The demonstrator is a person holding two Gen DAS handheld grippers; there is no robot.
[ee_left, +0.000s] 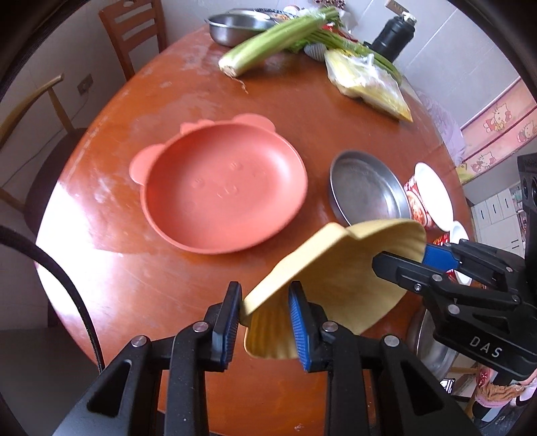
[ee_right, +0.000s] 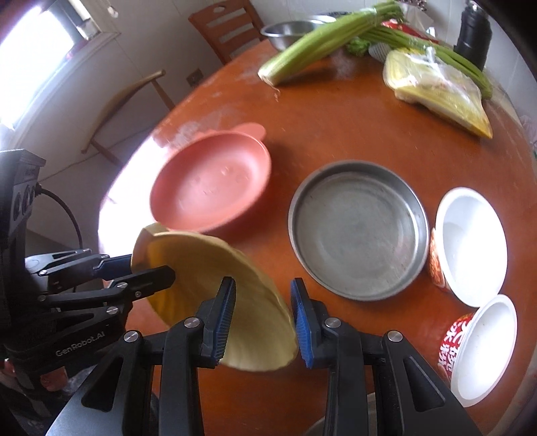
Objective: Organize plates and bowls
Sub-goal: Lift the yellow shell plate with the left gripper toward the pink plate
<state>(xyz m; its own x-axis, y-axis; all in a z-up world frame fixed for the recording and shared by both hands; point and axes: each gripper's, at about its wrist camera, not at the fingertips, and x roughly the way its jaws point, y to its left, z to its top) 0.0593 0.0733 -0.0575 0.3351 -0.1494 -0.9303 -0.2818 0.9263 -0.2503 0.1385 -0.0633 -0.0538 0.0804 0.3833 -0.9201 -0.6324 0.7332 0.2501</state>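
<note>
A yellow scalloped plate [ee_left: 335, 281] is held tilted above the round wooden table [ee_left: 134, 268]. My left gripper [ee_left: 265, 322] has its jaws around the plate's near edge, and my right gripper [ee_left: 402, 258] has its jaws around the far rim. In the right wrist view the yellow plate [ee_right: 235, 302] sits between my right gripper's [ee_right: 265, 322] pads, with the left gripper [ee_right: 147, 268] on its left rim. A pink bear-shaped plate [ee_left: 221, 187] lies beyond. A steel pan [ee_right: 359, 228] lies to the right, beside two white paper bowls [ee_right: 470, 244].
Celery [ee_left: 278, 37], a bagged yellow packet [ee_left: 369, 87], a steel basin [ee_left: 238, 26] and a black flask [ee_left: 396, 33] lie at the table's far side. Wooden chairs [ee_left: 134, 30] stand behind the table on the left. A black cable [ee_left: 67, 285] hangs at the left.
</note>
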